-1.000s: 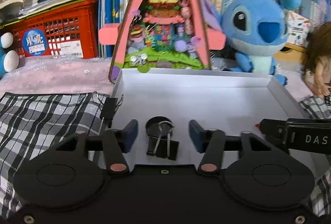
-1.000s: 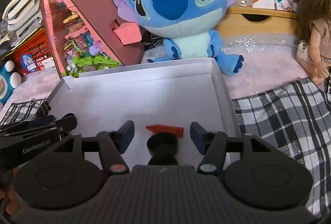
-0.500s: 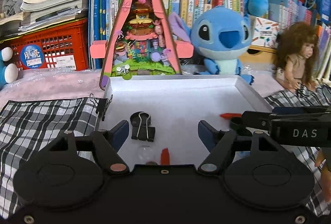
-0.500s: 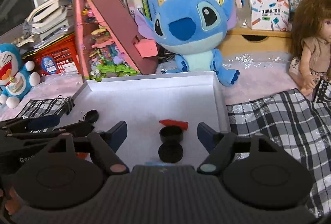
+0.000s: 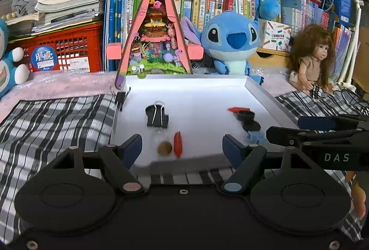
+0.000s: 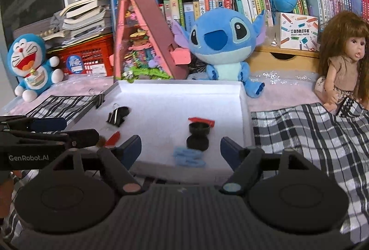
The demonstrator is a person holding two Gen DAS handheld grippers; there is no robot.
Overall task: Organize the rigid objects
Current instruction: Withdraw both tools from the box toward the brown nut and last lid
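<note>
My left tool [image 5: 182, 145] is opening, with nothing between its fingers; my right tool [image 6: 180, 146] stands spread and empty too. Both hang at the near edge of the white tray [image 5: 196, 88]. Inside lie a black binder clip [image 5: 157, 115], a red crayon [image 5: 177, 143], two black caps [image 6: 197, 135] (touching), and something blue [image 6: 189, 157], perhaps hair clips.
</note>
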